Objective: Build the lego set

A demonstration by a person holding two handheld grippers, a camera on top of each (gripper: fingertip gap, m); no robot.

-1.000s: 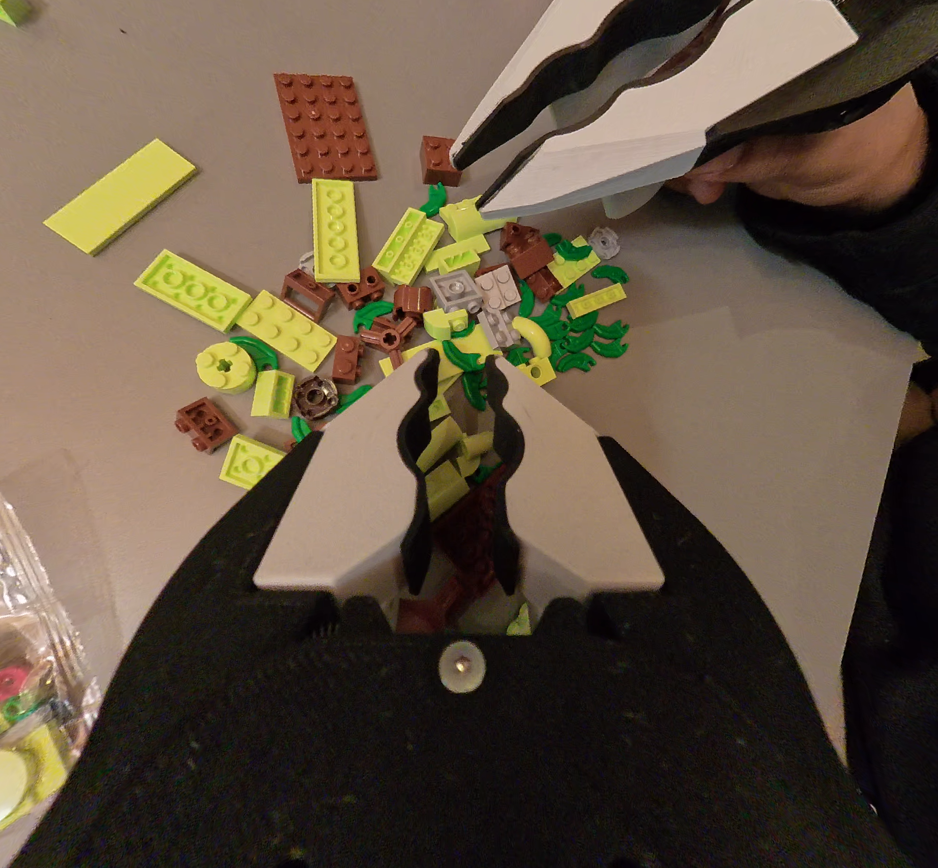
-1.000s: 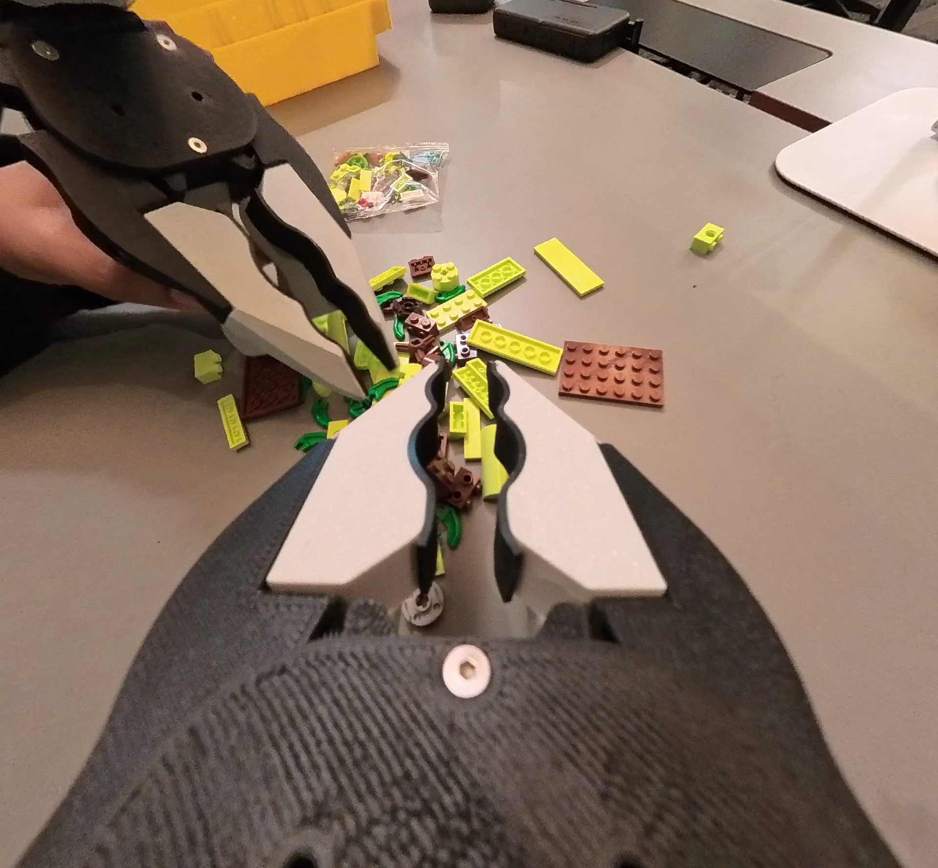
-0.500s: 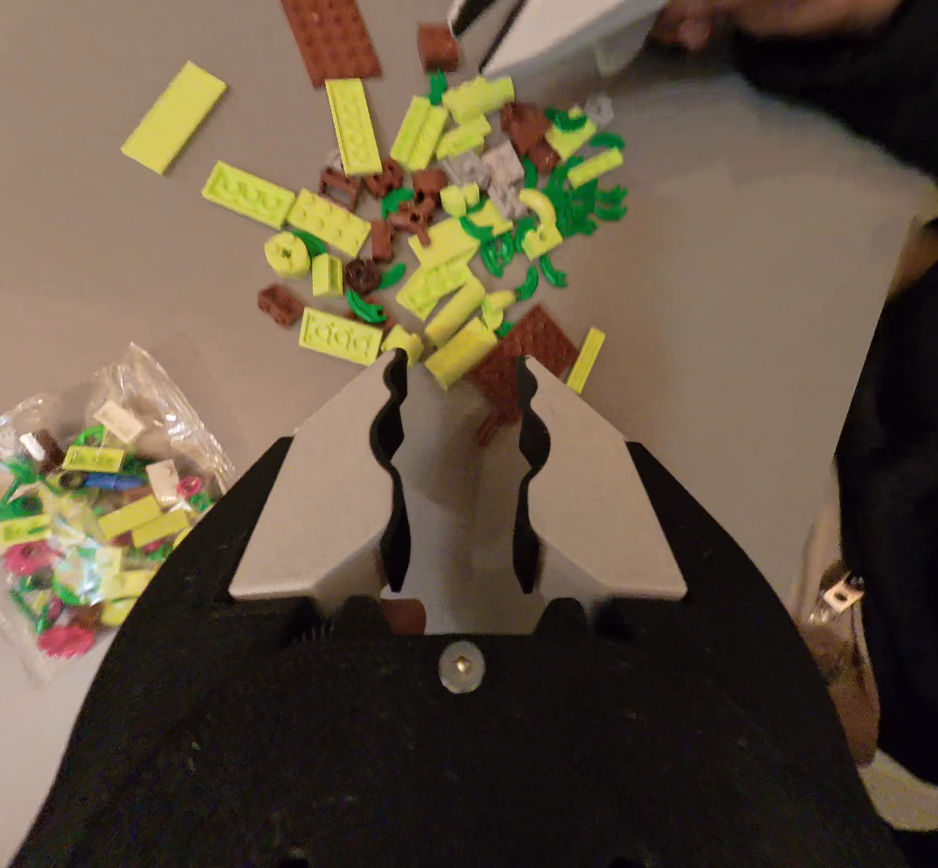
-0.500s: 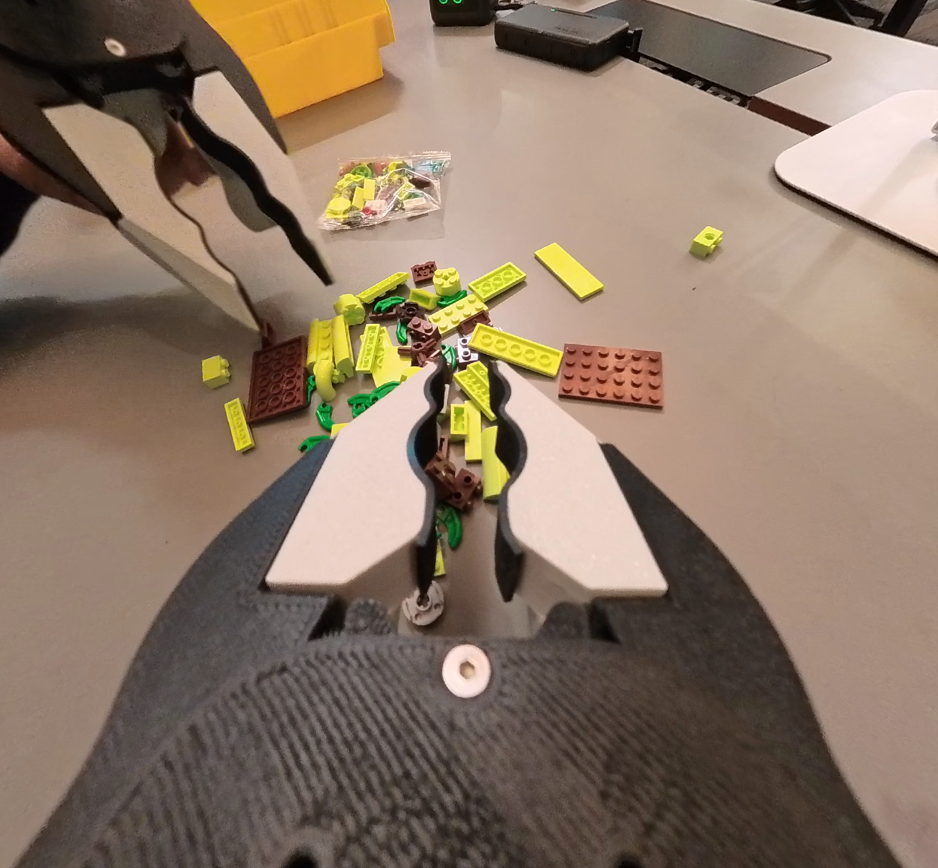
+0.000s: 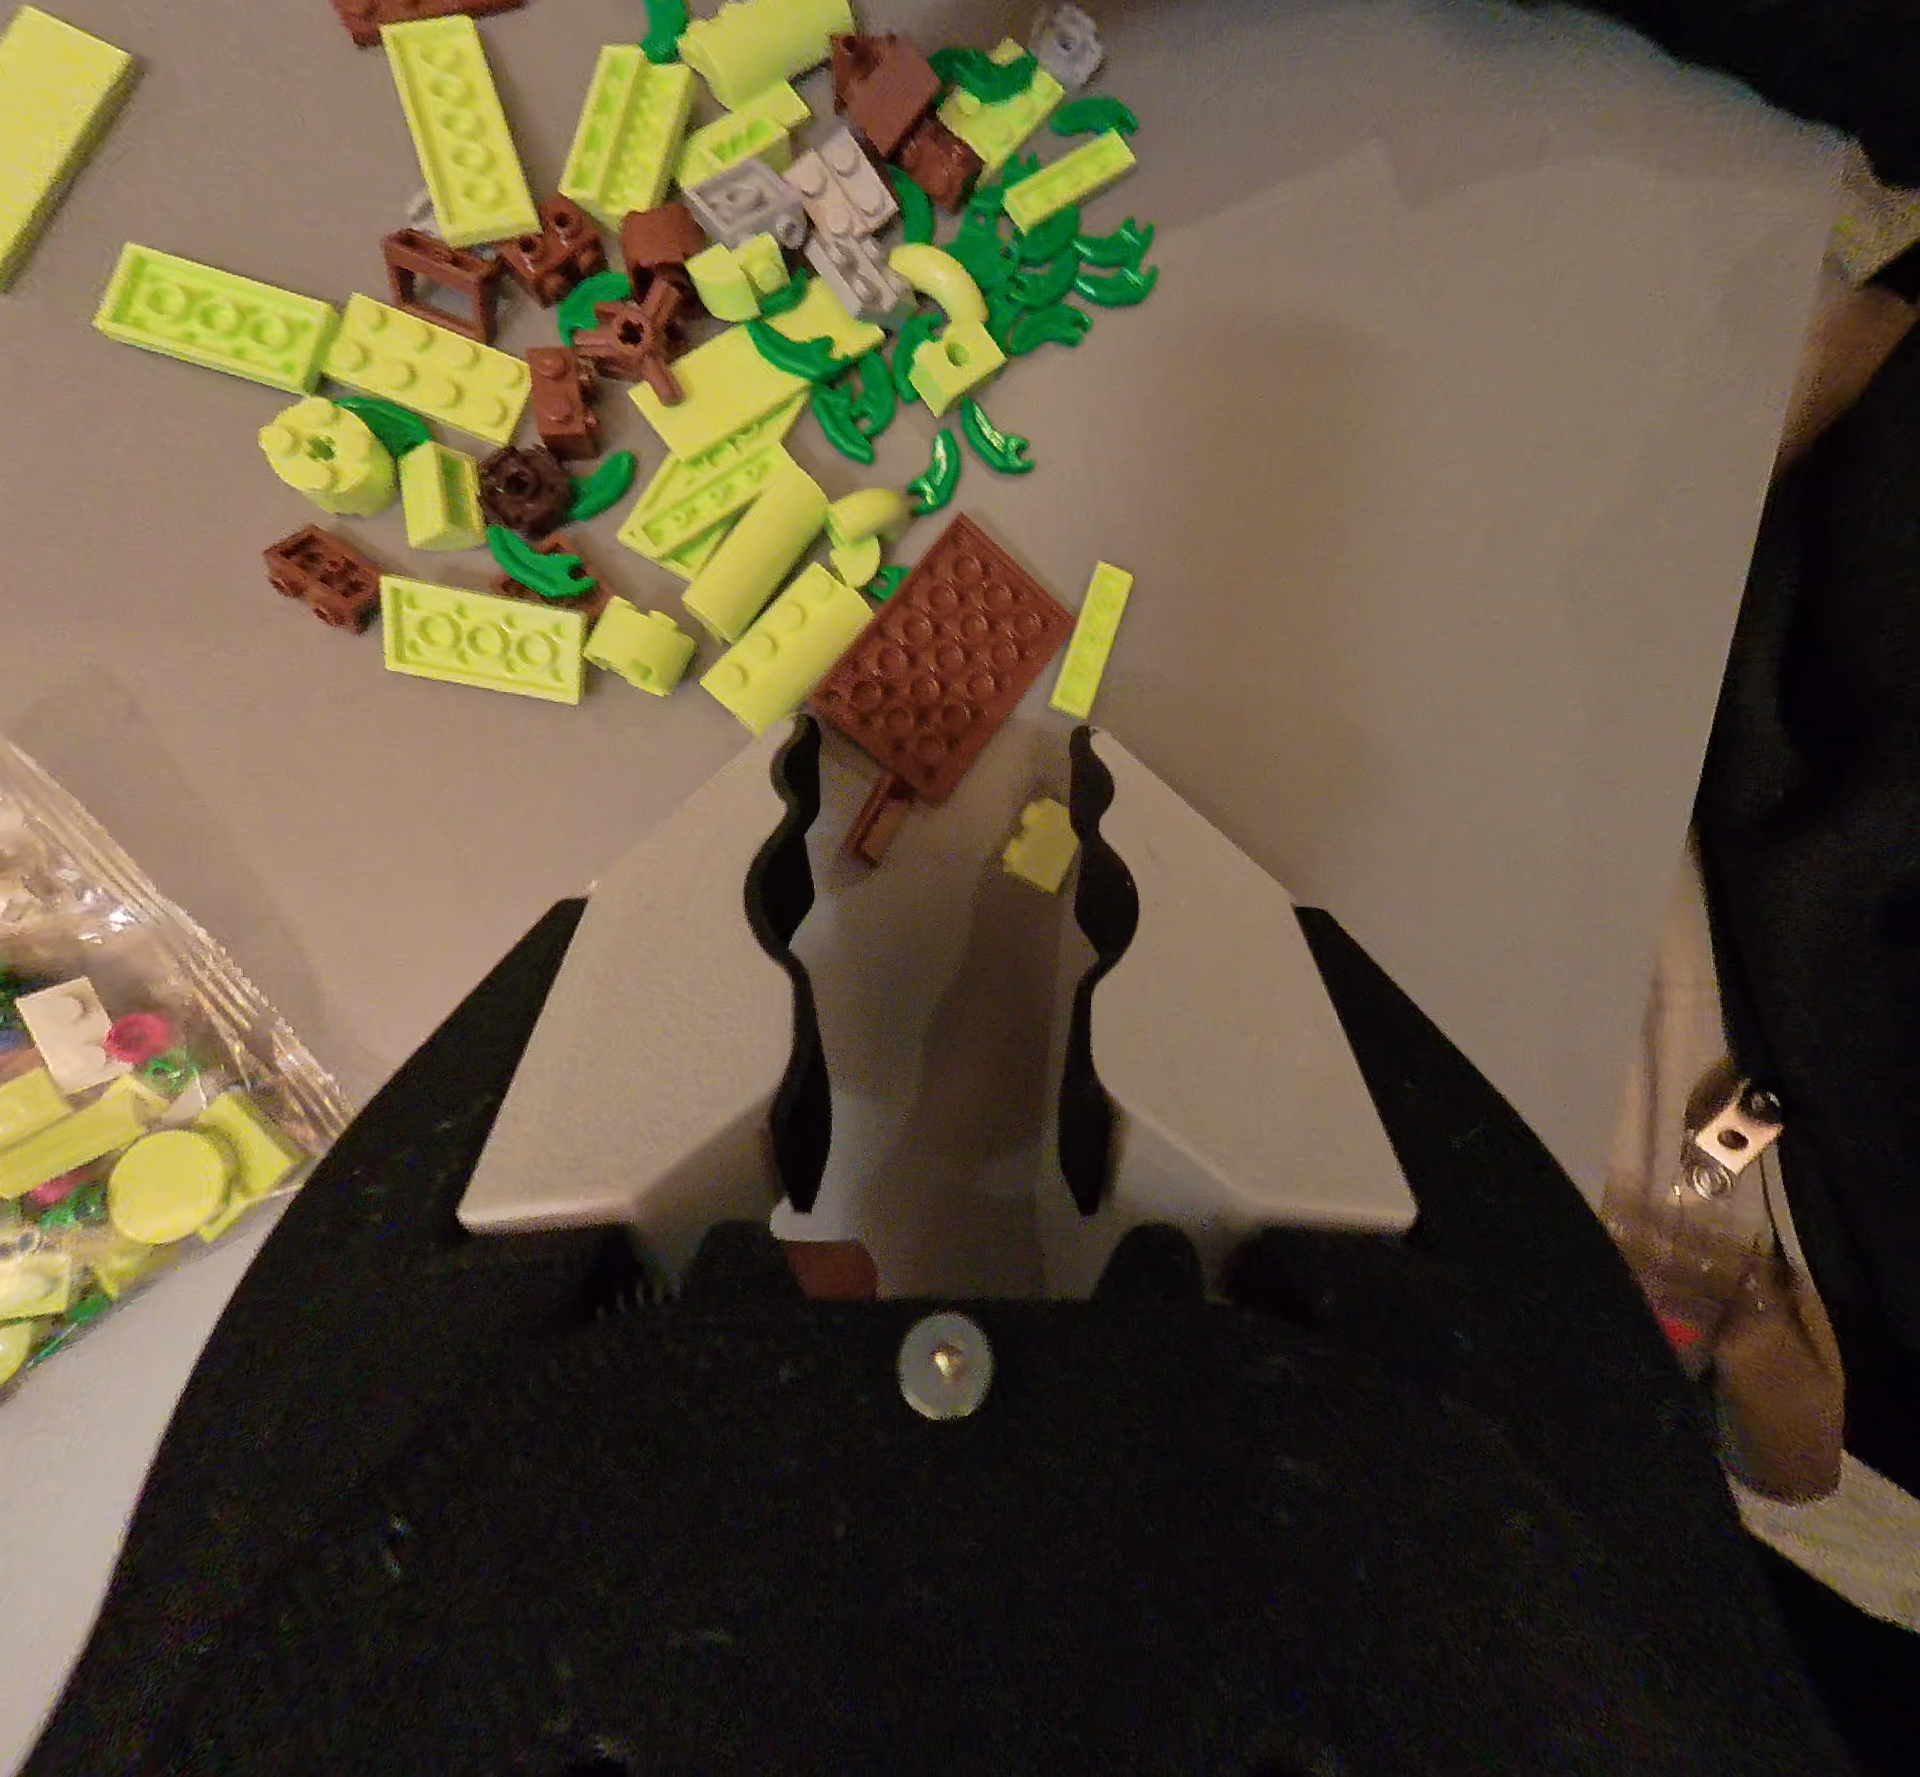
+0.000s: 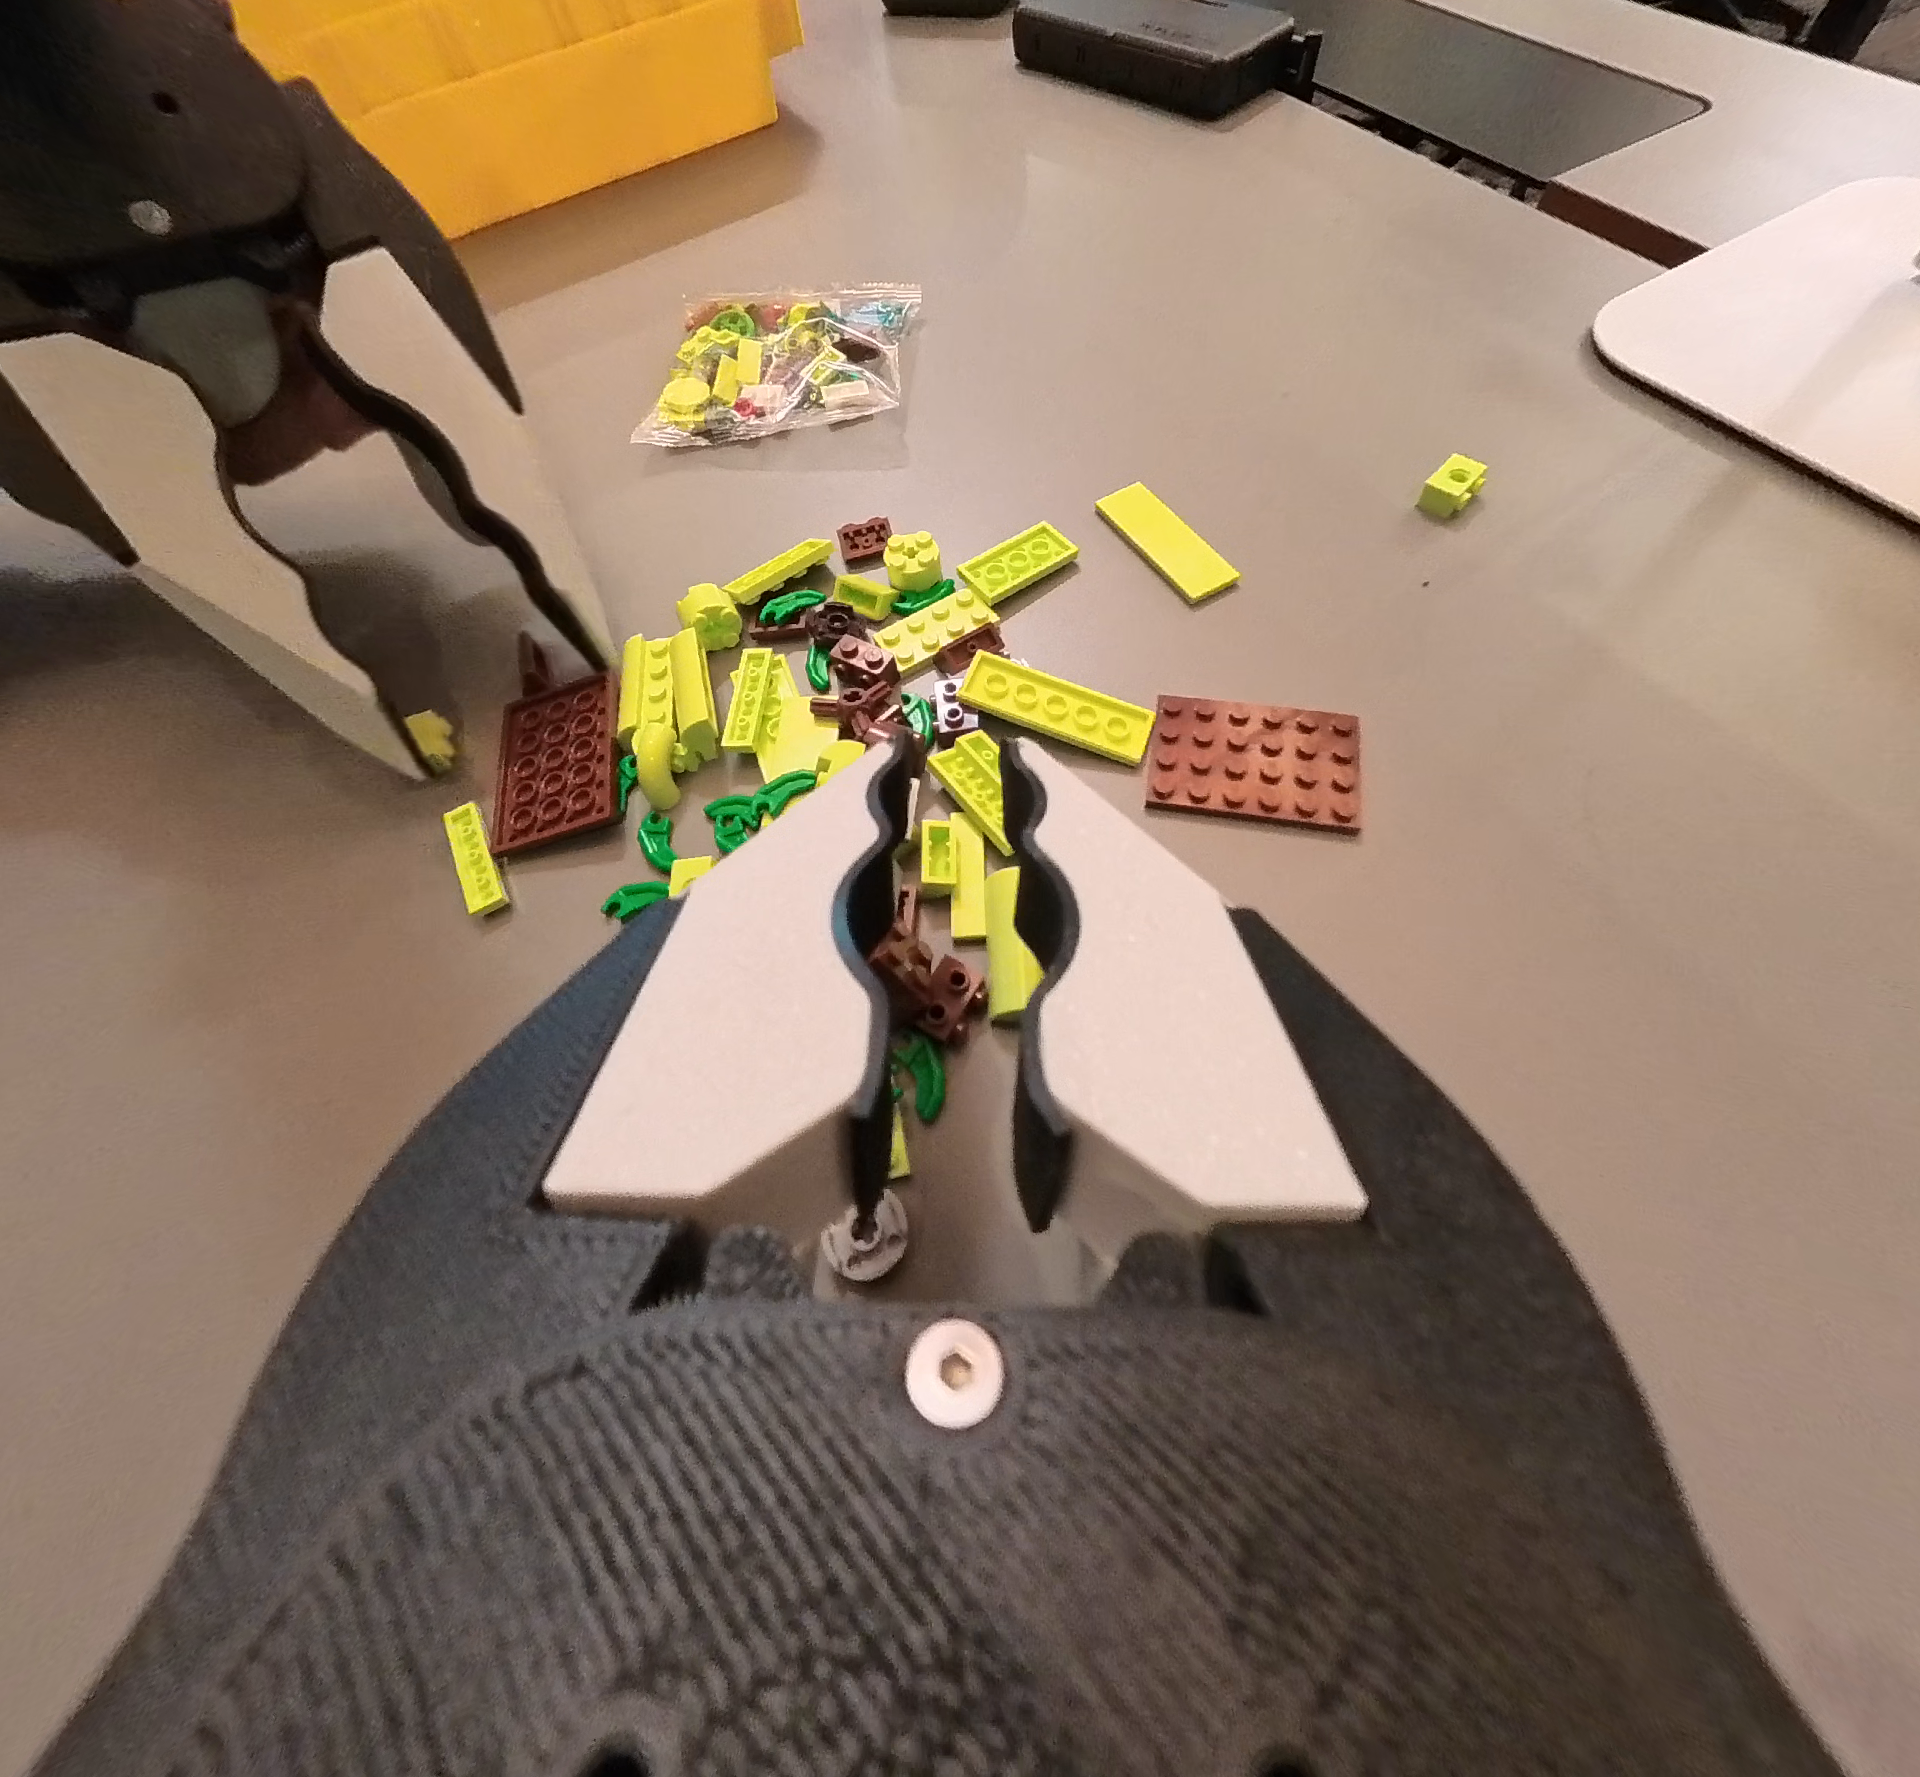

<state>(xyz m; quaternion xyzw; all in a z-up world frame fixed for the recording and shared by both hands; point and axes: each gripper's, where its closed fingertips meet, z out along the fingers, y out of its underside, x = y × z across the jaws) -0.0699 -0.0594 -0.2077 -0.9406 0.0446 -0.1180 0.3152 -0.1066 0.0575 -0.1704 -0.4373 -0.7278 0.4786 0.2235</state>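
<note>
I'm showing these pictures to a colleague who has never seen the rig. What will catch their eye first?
Probably the heap of lime, brown and green lego pieces scattered mid-table, with a brown studded plate lying flat at its right edge. Next, the left gripper, open, its tips down at the heap's left side by a second, upside-down brown plate. Behind sit a sealed bag of parts and a bright yellow bin.

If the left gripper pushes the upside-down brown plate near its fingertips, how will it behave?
The brown plate looks rigid and thin, so it would probably slide flat rather than bend or tip. It touches lime bricks, so a push likely shoves them too. Lying flat, gripping its edge seems awkward.
</note>
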